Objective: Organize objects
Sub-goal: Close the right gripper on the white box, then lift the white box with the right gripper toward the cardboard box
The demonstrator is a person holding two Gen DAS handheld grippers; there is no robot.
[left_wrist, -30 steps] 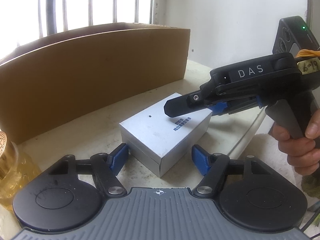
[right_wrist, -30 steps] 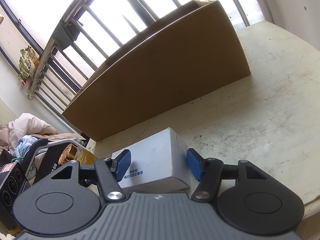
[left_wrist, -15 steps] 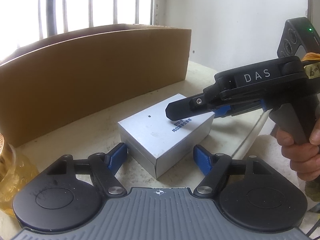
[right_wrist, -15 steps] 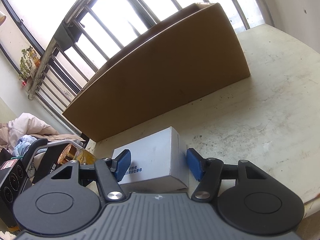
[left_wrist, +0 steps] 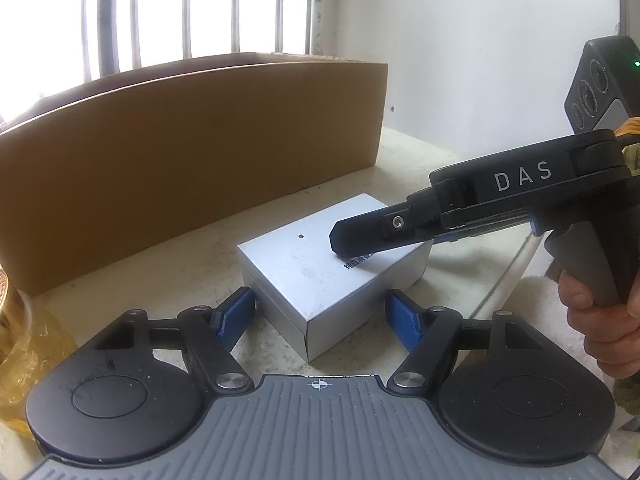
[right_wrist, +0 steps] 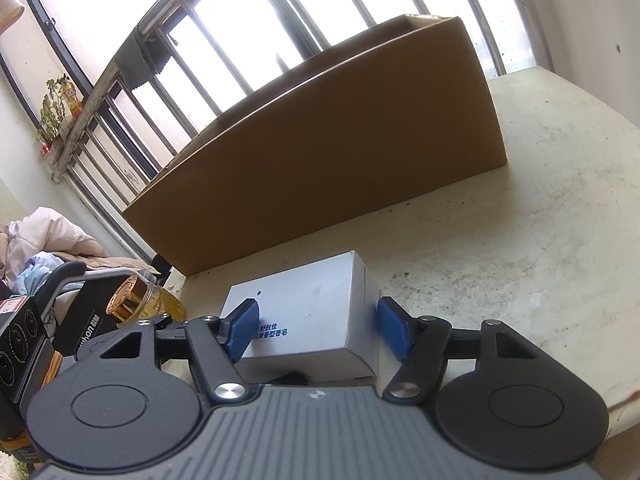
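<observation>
A small grey-white soap box [left_wrist: 316,264] with blue print lies flat on the pale tabletop [right_wrist: 520,264], in front of a tall cardboard box [left_wrist: 192,144]. My left gripper [left_wrist: 320,312] is open. Its blue pads [left_wrist: 236,312] flank the soap box's near corner without pressing on it. My right gripper [right_wrist: 316,324] straddles the soap box [right_wrist: 312,312] from the side and its jaws are opening. A gap shows at its right pad [right_wrist: 394,328]. In the left wrist view, the right gripper [left_wrist: 360,240] reaches in over the box top, held by a hand [left_wrist: 600,320].
A jar of yellow liquid with a gold cap [right_wrist: 132,300] stands at the table's left end, close to my left gripper [left_wrist: 16,320]. The tabletop edge [right_wrist: 624,404] runs near my right side. Barred windows and a white wall stand behind the cardboard box.
The right gripper's pads have spread a little wider around the soap box. The left pads also stand slightly farther from it than a second ago. The soap box has stayed put.
</observation>
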